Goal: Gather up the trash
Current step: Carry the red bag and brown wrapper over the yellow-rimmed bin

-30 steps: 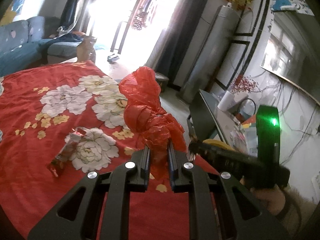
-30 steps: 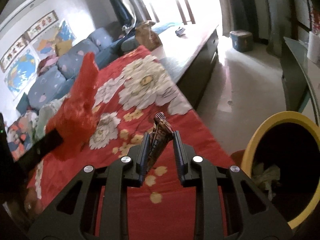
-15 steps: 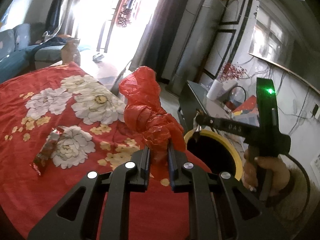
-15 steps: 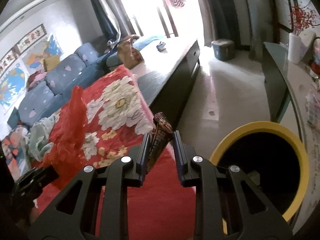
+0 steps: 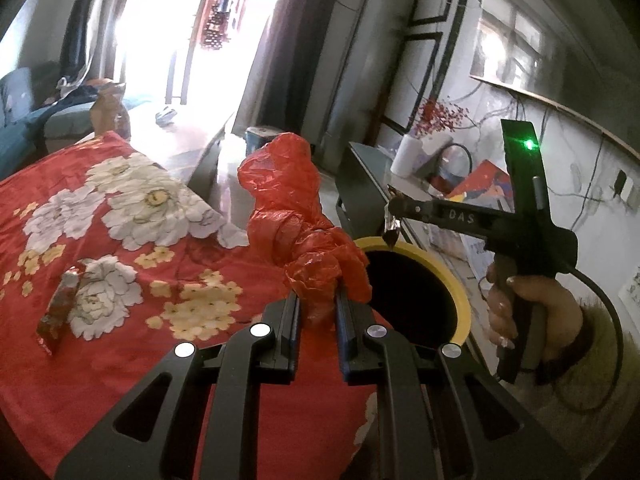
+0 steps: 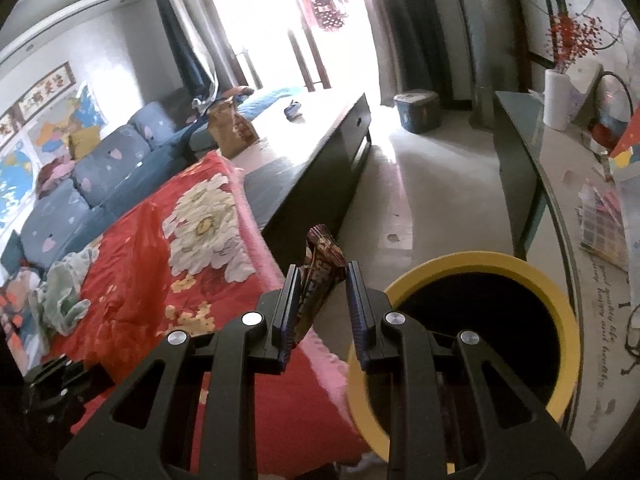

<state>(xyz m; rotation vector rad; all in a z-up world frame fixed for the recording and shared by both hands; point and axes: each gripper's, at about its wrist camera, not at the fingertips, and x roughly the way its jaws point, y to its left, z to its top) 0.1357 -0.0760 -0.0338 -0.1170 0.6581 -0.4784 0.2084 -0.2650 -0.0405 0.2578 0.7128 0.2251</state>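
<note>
My left gripper (image 5: pixel 316 312) is shut on a crumpled red plastic bag (image 5: pixel 296 216), held over the edge of the red flowered blanket (image 5: pixel 120 240). My right gripper (image 6: pixel 322 292) has its jaws a little apart, and a brown snack wrapper (image 6: pixel 320 276) leans against the left finger between them. In the left wrist view the right gripper (image 5: pixel 394 220) hangs over the yellow-rimmed bin (image 5: pixel 420 280) with the wrapper (image 5: pixel 391 228) dangling from its tip. The bin (image 6: pixel 480 320) lies just right of the wrapper in the right wrist view. Another wrapper (image 5: pixel 60 308) lies on the blanket.
A dark low cabinet (image 6: pixel 320 168) runs beyond the blanket. A glass-topped side table (image 6: pixel 560 184) with a vase and papers stands right of the bin. A blue sofa (image 6: pixel 100 176) is at the left, bare floor (image 6: pixel 432 184) ahead. Crumpled cloth (image 6: pixel 64 288) lies on the blanket.
Both grippers swung right, away from the blanket toward the bin. The right gripper's jaws have widened, so the wrapper sits looser between them. The left still grips the red bag.
</note>
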